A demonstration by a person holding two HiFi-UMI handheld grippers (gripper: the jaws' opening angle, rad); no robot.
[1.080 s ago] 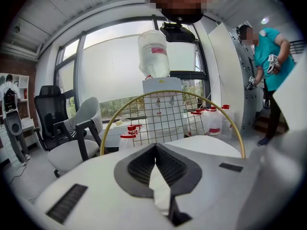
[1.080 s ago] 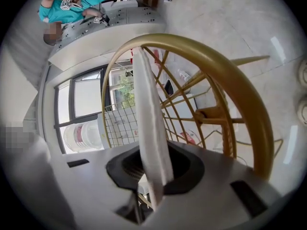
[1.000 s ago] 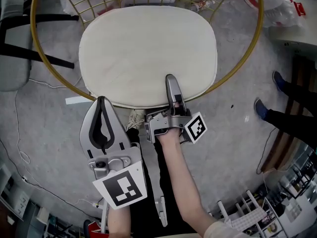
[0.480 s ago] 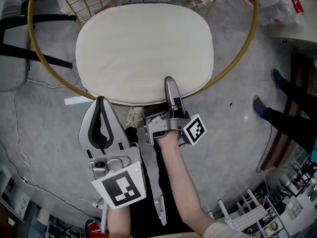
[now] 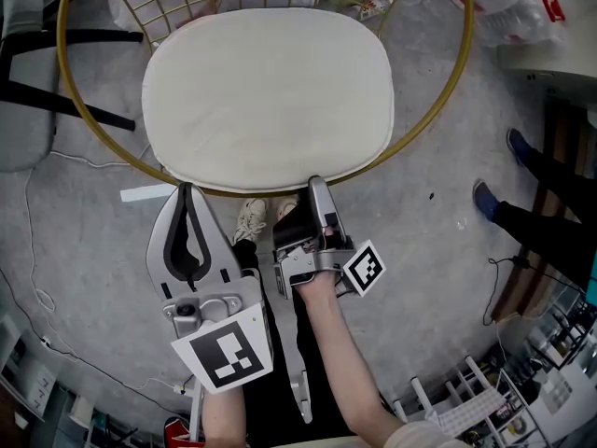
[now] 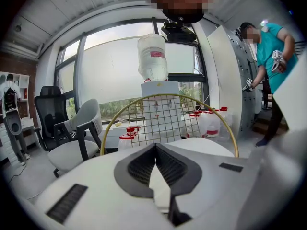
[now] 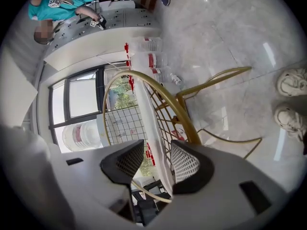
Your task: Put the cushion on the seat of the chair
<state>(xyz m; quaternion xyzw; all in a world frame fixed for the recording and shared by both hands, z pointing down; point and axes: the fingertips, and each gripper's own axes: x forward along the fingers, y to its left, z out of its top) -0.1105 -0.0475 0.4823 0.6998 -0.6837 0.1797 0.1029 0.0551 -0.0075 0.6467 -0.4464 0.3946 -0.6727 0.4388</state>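
Two grippers at the near rim of the chair, with the cushion lying on its seat.
Cream cushion (image 5: 266, 91) lies flat inside the gold wire chair (image 5: 454, 82) and fills the seat. The right gripper (image 5: 315, 187), turned on its side, has its tip at the cushion's near edge. Its jaws have just been opening and stand wide apart; the cushion's edge shows in the gap and neither pad presses on it. The left gripper (image 5: 187, 194) hangs just beside it, tip by the gold ring, jaws closed tip to tip on nothing. Pale shoes (image 5: 252, 220) show on the grey floor between the two grippers.
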